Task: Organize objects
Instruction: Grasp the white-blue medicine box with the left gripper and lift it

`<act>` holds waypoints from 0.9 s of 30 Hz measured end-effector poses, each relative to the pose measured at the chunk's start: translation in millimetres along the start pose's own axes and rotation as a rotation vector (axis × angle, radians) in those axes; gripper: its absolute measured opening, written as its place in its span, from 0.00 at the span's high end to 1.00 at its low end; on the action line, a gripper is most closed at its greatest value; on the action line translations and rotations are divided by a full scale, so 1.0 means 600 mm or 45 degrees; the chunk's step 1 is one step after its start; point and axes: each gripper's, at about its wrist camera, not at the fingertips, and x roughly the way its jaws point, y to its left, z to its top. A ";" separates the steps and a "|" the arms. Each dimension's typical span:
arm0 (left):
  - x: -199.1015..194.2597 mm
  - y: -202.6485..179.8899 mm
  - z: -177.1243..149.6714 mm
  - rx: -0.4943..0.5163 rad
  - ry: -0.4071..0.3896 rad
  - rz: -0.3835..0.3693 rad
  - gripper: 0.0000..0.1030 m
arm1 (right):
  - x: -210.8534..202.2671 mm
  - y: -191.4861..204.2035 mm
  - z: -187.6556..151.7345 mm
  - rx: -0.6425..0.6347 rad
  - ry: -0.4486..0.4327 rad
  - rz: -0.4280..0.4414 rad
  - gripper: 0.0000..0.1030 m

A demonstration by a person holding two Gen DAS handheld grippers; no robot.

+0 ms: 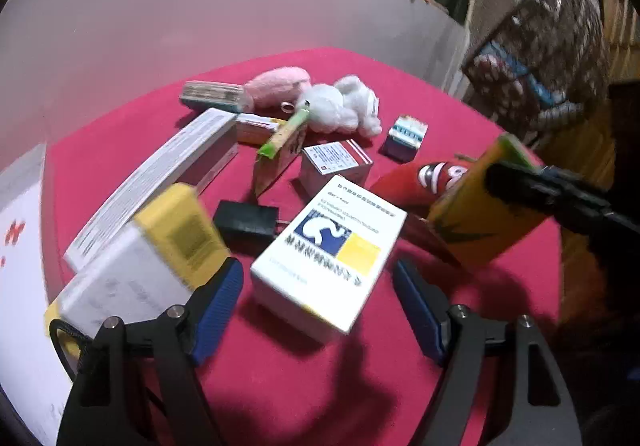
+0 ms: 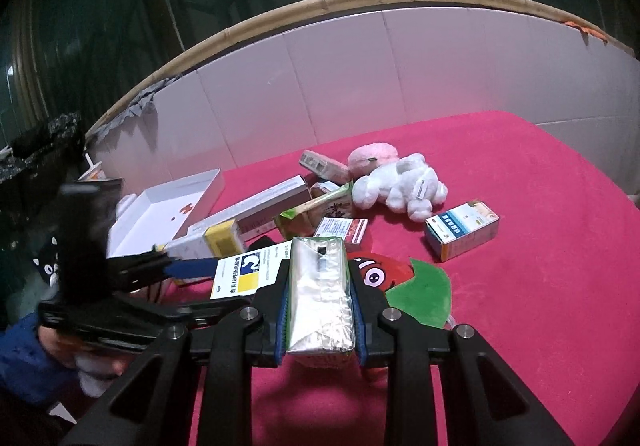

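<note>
My left gripper (image 1: 318, 286) is open over the red cloth, its blue pads on either side of a white, blue and yellow medicine box (image 1: 332, 250), which also shows in the right wrist view (image 2: 250, 272). My right gripper (image 2: 320, 310) is shut on a drink carton with a silver top (image 2: 320, 298); in the left wrist view it shows as a yellow carton (image 1: 484, 214) held at the right. A white tray-like box (image 2: 168, 210) stands at the left.
On the red cloth lie a long white box (image 1: 160, 182), a yellow-ended box (image 1: 152, 258), a black charger (image 1: 246, 222), a green carton (image 1: 280, 154), small medicine boxes (image 1: 336, 162), a red tomato plush (image 2: 384, 270), white (image 2: 400, 186) and pink (image 2: 372, 156) plush toys. White panels wall the back.
</note>
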 end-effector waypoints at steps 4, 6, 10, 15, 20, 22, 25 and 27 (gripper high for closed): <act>0.023 -0.002 0.007 0.022 0.034 -0.042 0.26 | -0.002 -0.005 -0.002 0.011 0.004 0.003 0.74; 0.026 -0.006 0.000 0.020 0.052 -0.053 0.27 | -0.002 -0.006 -0.003 0.014 0.007 0.007 0.74; 0.018 -0.019 -0.015 0.068 0.040 -0.038 0.42 | -0.004 -0.007 -0.006 0.016 0.007 0.017 0.74; 0.019 -0.031 -0.019 0.082 0.000 0.014 0.46 | -0.003 -0.005 -0.008 0.033 0.014 0.023 0.75; -0.013 -0.053 -0.029 0.087 -0.090 0.096 0.48 | -0.010 0.006 -0.010 0.029 0.008 -0.009 0.75; -0.028 -0.058 -0.026 0.084 -0.122 0.116 0.48 | -0.015 0.009 -0.008 0.039 -0.003 -0.019 0.75; -0.053 -0.063 -0.022 0.068 -0.165 0.129 0.48 | -0.025 0.011 -0.002 0.060 -0.030 -0.033 0.76; -0.068 -0.065 -0.020 0.058 -0.187 0.139 0.48 | -0.033 0.015 0.003 0.065 -0.051 -0.036 0.76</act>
